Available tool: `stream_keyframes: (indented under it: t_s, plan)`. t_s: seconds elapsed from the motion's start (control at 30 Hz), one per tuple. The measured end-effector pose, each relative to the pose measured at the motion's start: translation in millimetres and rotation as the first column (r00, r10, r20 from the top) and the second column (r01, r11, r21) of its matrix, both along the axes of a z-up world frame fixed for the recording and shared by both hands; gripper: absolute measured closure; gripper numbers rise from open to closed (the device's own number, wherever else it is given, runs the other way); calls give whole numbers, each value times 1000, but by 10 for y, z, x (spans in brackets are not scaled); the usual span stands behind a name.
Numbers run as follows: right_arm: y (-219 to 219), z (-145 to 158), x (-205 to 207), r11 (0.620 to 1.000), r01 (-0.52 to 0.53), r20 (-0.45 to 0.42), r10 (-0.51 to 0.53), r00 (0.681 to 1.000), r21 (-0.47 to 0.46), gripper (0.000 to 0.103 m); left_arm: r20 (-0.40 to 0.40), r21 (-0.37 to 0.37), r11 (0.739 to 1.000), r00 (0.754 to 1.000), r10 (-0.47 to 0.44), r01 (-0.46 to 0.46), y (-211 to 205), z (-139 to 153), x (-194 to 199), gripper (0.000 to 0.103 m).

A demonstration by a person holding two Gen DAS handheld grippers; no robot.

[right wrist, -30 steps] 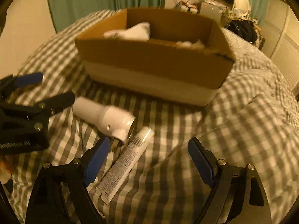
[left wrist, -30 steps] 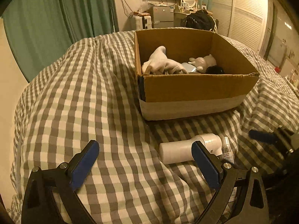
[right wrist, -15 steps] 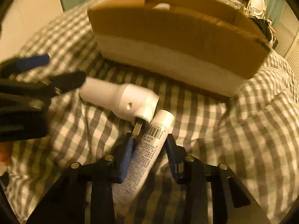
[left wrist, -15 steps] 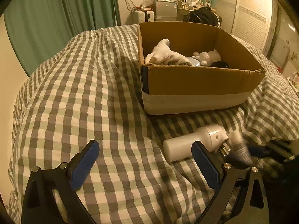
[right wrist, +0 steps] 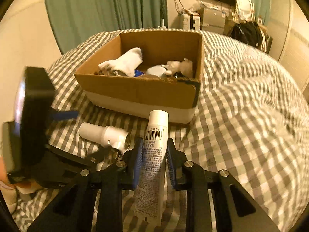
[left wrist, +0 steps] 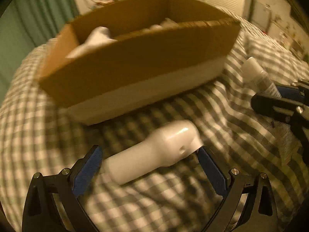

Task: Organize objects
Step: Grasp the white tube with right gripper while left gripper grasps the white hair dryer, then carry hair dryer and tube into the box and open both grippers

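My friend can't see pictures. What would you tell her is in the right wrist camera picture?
The right gripper is shut on a white tube with a barcode, its cap pointing at an open cardboard box on a checked bedspread. The box holds a white sock and other small things. A white gadget lies beside the tube, near the left gripper.

Left wrist view motion-blurred: cardboard box (left wrist: pixel 135 61) contents unreadable white shapes; tube (right wrist: pixel 154 154) print too small to read, its tail hidden behind right gripper (right wrist: pixel 154 158) fingers; left gripper (right wrist: pixel 29 125) body blurred, cut by frame edge.
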State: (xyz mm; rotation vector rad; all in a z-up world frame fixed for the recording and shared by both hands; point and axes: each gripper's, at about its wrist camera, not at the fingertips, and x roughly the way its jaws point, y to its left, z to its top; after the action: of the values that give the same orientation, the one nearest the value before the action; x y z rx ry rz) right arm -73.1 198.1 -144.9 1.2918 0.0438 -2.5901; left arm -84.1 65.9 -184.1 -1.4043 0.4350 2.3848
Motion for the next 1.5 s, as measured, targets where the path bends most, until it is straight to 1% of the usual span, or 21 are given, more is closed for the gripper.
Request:
stream_keyframes:
  t_s: [0.03,0.13,0.2,0.23,0.27,0.3,0.37,0.4,0.47,0.53,0.6,0.77,0.97,1.0,1.03,1.07,1.2,1.27,1.33,1.5]
  plan:
    - [11,-30,-62,1000,4,11,-4,1000,-8,80,7,-4,1000,1000,-9,9,38,-33,-25,1]
    - [48,-103,-80,999,5,33,-4,999,-32,80,39,-46,999,999,-25,26,120,-196,-96,1]
    - [41,-114,-82,999,-3,34,4,999,-42,80,53,-52,998,998,-26,29,116,-258,-98,2]
    - [28,-125,-88,999,-6,35,7,999,-45,80,48,-44,999,999,-24,26,96,-247,-82,6]
    - [16,-145,-93,999,-8,36,10,999,-47,80,43,-38,999,999,-17,19,72,-231,-69,13]
    - [11,-151,-91,999,-10,36,11,999,-47,80,45,-28,1000,999,-11,12,45,-218,-55,14]
    - [7,-138,-69,999,-12,34,14,999,-51,80,39,-14,1000,999,-3,3,-2,-179,-3,22]
    - [9,-136,-65,999,-11,32,13,999,-52,80,28,-17,1000,1000,-6,6,-6,-155,32,23]
    - [9,-131,-65,999,-10,25,11,1000,-48,80,-3,-31,999,1000,-14,14,1,-93,121,31]
    - [0,-117,-53,999,-9,17,10,1000,-42,80,-29,-40,999,999,-17,16,-6,-30,209,35]
    - [-13,-102,-29,999,-11,8,11,1000,-30,80,-53,-28,1000,999,-4,3,-54,59,290,38]
    - [-84,-14,28,1000,-11,-25,11,1000,2,80,-71,80,994,994,79,-73,-324,359,405,41]
    - [-136,184,116,999,-21,-53,23,998,25,80,-108,166,979,984,139,-120,-570,785,505,41]
    - [-147,241,137,999,-23,-62,25,998,28,80,-119,170,978,982,144,-123,-481,869,474,41]
    - [-155,299,158,999,-23,-73,26,997,33,80,-133,173,977,980,148,-124,-506,945,502,41]
    - [-162,352,175,999,-24,-83,26,996,36,80,-144,175,976,978,152,-126,-437,1038,471,41]
    - [-208,644,273,998,-33,-139,39,990,48,80,-172,218,968,971,164,-125,-452,1322,500,41]
    - [-239,790,306,998,-42,-168,50,984,55,80,-199,231,966,966,166,-118,-467,1476,514,41]
    - [-265,960,334,997,-50,-201,62,978,65,80,-237,238,965,957,168,-110,-472,1660,528,41]
    - [-347,1406,344,991,-63,-296,96,950,118,80,-289,286,954,940,179,-94,-492,2057,429,41]
